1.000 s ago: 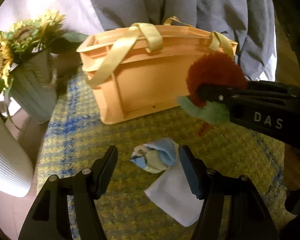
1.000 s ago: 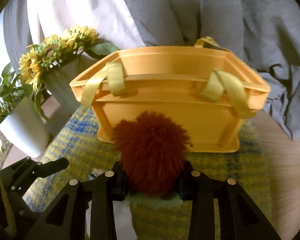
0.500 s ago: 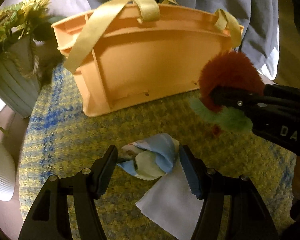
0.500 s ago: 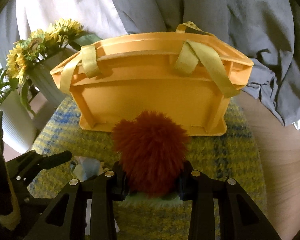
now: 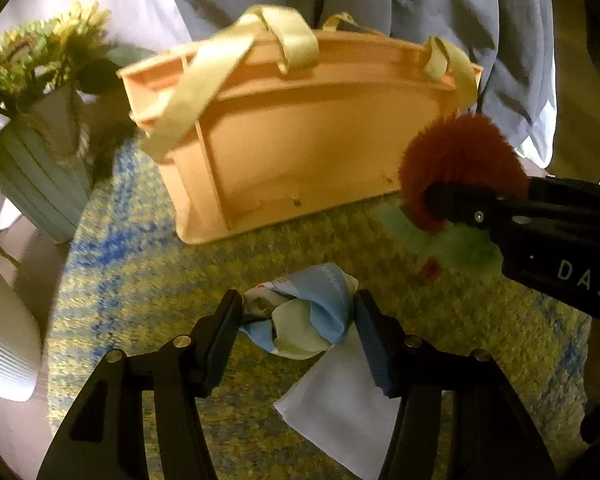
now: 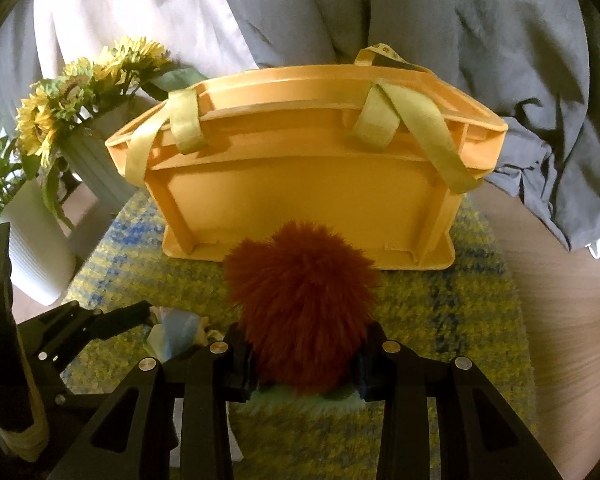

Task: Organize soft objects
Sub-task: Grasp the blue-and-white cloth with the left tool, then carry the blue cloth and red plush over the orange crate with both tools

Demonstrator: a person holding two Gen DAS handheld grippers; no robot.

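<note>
Left hand-held gripper [image 5: 296, 312]: its jaws are closing round a knotted bundle of soft cloth [image 5: 306, 316] — pale blue, cream and white, with some print on it. Both pads look to be at the bundle's sides; I cannot tell how firmly they press yet.
Where the bundle is: low over the yellow-and-blue woven mat [image 5: 140, 280], just in front of the orange basket [image 5: 300, 140]. A flat white cloth [image 5: 340, 408] lies on the mat under and behind it.
How the bundle will handle: light, squashy, no stiffness. It should give under the pads rather than resist, so a hold across its thickest middle is the safe one — a loose fold at the edge would likely pull out.
Right hand-held gripper [image 6: 304, 364]: narrow, clamped on a rust-red fluffy pompom [image 6: 300, 300] at its lower half, with a pale green fuzzy part [image 5: 464, 248] showing beneath the jaws.
Where the pompom is: held above the mat, near the basket's front wall and lower than its rim.
How the pompom will handle: very light and springy; the long fur is slippery, so the grip probably bites on the core, not the fluff.
Basket: stiff plastic, open top, yellow fabric straps [image 6: 416, 132] draped over the front rim — these could snag a soft thing going in.
Surroundings: sunflowers [image 6: 80, 88] in a ribbed vase stand beside the basket on the left; grey and white cloth [image 6: 440, 20] hangs behind.
Surface: wood [image 6: 560, 320] shows at the right of the mat.
</note>
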